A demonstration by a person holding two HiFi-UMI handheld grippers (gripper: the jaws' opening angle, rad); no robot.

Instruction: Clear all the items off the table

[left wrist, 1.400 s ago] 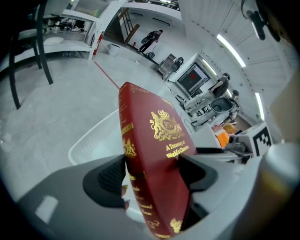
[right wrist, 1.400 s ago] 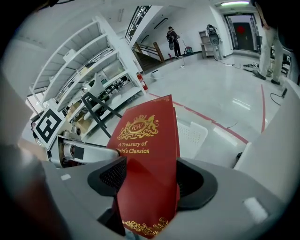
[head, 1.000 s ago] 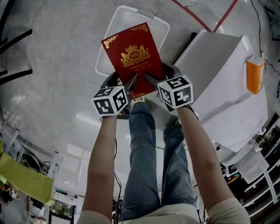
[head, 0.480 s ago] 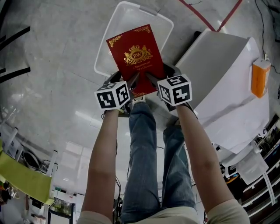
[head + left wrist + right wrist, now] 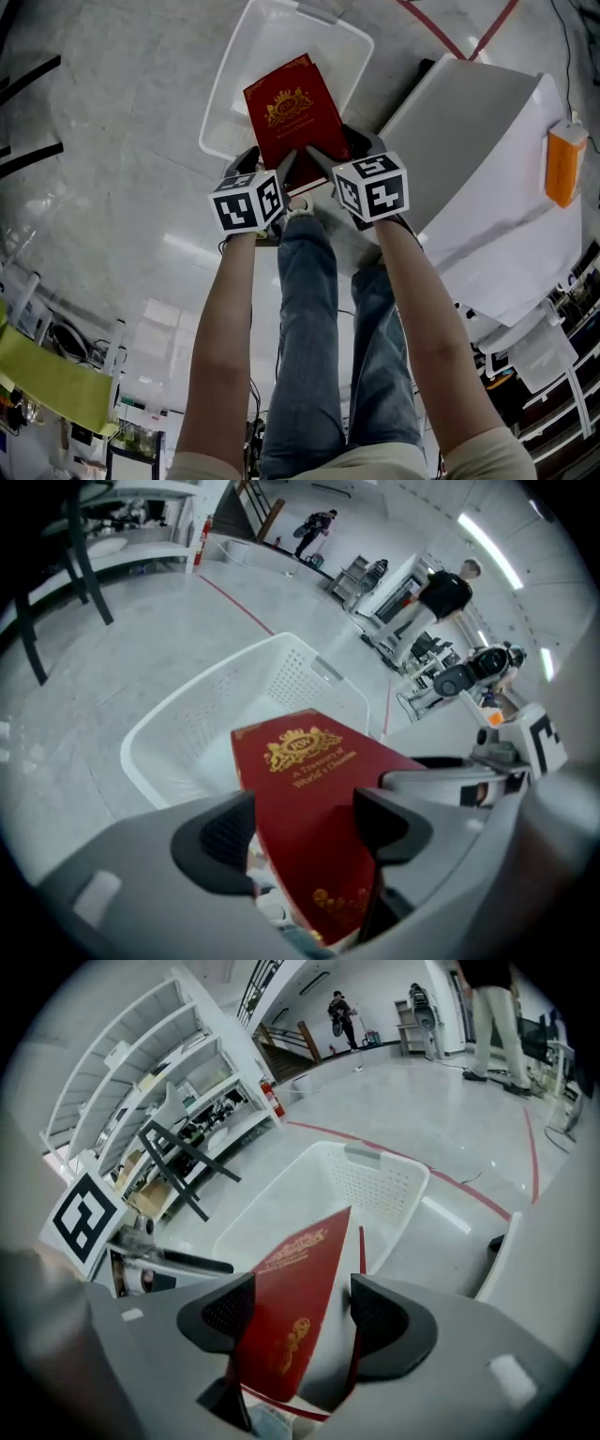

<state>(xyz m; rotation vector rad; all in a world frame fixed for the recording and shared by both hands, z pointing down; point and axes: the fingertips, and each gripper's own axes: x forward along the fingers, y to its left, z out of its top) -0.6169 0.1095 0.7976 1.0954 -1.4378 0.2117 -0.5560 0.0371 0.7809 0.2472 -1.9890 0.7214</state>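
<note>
As left claw (image 5: pixel 305 832) and right claw (image 5: pixel 300 1321) clamp the red book (image 5: pixel 292 112) above the white bin (image 5: pixel 234 94), lowering it level before releasing together looks safest.

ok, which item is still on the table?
The orange box, at the table's edge; the red box is off it, over the white bin.

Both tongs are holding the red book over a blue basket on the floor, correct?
Not quite: the basket is white, not blue, as the head view shows. The rest stands: the left tongs and right tongs hold the red book over it, and it sits on the floor.
</note>
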